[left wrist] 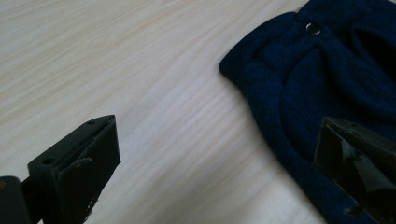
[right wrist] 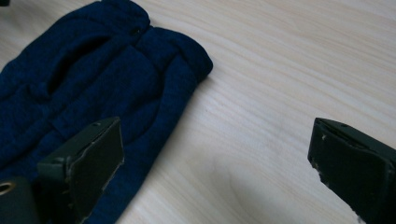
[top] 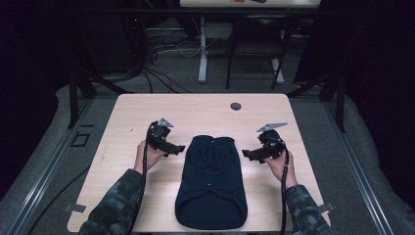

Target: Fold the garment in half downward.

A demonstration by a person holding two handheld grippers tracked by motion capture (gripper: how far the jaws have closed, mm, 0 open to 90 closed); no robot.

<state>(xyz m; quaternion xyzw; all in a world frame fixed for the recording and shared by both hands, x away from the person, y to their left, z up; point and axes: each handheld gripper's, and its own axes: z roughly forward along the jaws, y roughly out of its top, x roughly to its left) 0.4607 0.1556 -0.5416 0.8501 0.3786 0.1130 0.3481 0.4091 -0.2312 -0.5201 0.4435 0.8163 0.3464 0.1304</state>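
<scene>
A dark navy knitted garment (top: 211, 181) lies flat in the middle of the wooden table (top: 147, 112), its narrower end pointing away from me. My left gripper (top: 178, 148) sits just off the garment's upper left edge, jaws wide open and nothing between them. In the left gripper view the knit (left wrist: 303, 79) with a small metal snap (left wrist: 313, 29) lies at the right, under the right jaw. My right gripper (top: 247, 154) is beside the garment's upper right edge, also open and empty. The right gripper view has the knit (right wrist: 93, 79) at the left.
A small round grommet hole (top: 236, 106) sits near the table's far edge. Beyond the table are a dark floor with cables (top: 161, 54) and the legs of another desk (top: 202, 49). Bare wood lies to both sides of the garment.
</scene>
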